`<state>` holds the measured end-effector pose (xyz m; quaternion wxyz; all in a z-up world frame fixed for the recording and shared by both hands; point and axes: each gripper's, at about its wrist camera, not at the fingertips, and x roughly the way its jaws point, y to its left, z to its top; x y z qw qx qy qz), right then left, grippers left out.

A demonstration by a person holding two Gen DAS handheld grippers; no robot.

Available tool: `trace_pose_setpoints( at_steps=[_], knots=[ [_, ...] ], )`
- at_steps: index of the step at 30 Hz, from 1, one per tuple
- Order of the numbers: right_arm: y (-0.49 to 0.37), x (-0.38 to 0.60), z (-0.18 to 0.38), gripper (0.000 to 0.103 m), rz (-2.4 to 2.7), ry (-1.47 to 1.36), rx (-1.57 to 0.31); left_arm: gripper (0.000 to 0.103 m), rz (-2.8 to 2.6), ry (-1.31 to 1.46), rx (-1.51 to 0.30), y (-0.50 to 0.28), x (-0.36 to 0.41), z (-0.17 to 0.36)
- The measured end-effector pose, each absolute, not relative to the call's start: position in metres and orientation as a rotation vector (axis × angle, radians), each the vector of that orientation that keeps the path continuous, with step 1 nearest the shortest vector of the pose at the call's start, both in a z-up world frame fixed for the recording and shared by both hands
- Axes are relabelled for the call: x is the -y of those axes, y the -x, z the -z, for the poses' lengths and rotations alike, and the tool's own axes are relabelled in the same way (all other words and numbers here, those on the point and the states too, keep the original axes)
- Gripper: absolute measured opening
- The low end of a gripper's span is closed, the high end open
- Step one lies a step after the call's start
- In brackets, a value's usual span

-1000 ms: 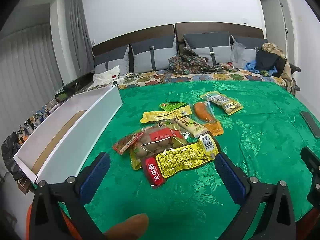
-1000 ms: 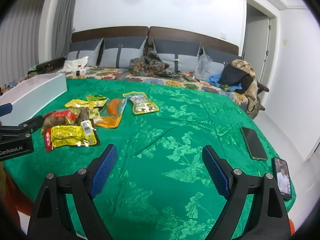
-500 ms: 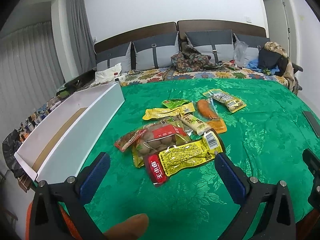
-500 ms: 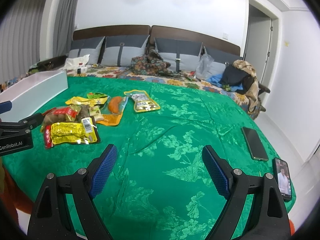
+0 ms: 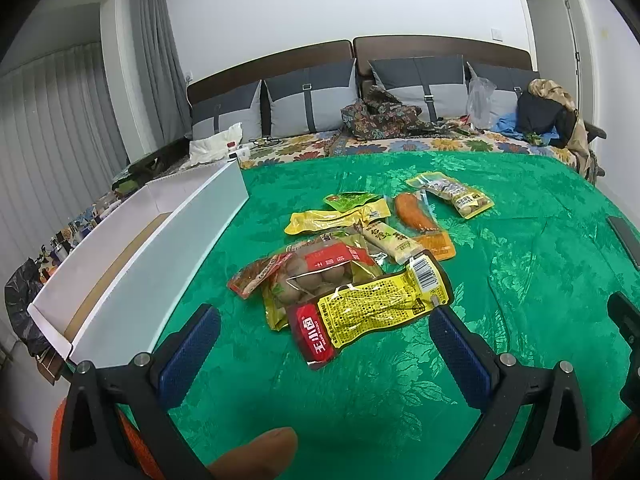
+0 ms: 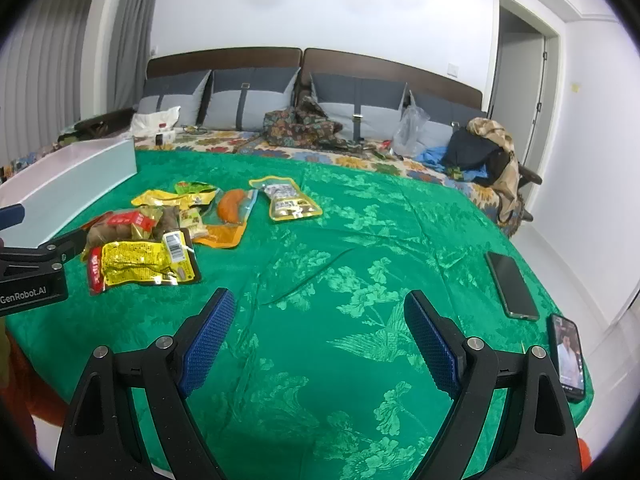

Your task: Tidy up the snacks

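Observation:
Several snack packets lie in a loose pile on the green bedspread (image 5: 520, 280). Nearest is a yellow and red packet (image 5: 372, 312) (image 6: 140, 266), overlapping a clear bag of brown balls (image 5: 320, 276). Behind them lie a long yellow packet (image 5: 336, 218), a small green packet (image 5: 350, 200), an orange sausage pack (image 5: 420, 216) (image 6: 232, 210) and a yellow-edged packet (image 5: 452, 196) (image 6: 290, 202). My left gripper (image 5: 324, 344) stands open just short of the yellow and red packet. My right gripper (image 6: 318, 336) is open over bare bedspread, right of the pile. A long white box (image 5: 132, 256) (image 6: 68, 184) lies at the left.
Two phones (image 6: 512, 284) (image 6: 568, 356) lie near the bed's right edge. Pillows, a patterned cloth (image 5: 380, 116) and clothes (image 6: 480, 152) crowd the headboard end. A thumb (image 5: 256, 456) shows at the bottom of the left wrist view. A doorway (image 6: 516, 92) opens at the right.
Both grippers have crept slightly toward the bed; the snack pile sits a little nearer in the left wrist view. Nothing on the bed has shifted.

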<state>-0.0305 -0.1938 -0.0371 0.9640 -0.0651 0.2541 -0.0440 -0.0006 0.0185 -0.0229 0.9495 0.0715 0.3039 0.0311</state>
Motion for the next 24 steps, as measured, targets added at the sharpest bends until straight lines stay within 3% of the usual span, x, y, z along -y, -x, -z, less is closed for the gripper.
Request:
trace_pose_setpoints(
  at_steps=[24],
  knots=[
    [0.0250, 0.1951, 0.0417, 0.089, 0.084, 0.126, -0.540, 0.103, -0.069, -0.152, -0.641, -0.0041, -0.0205, 0.0313]
  ],
)
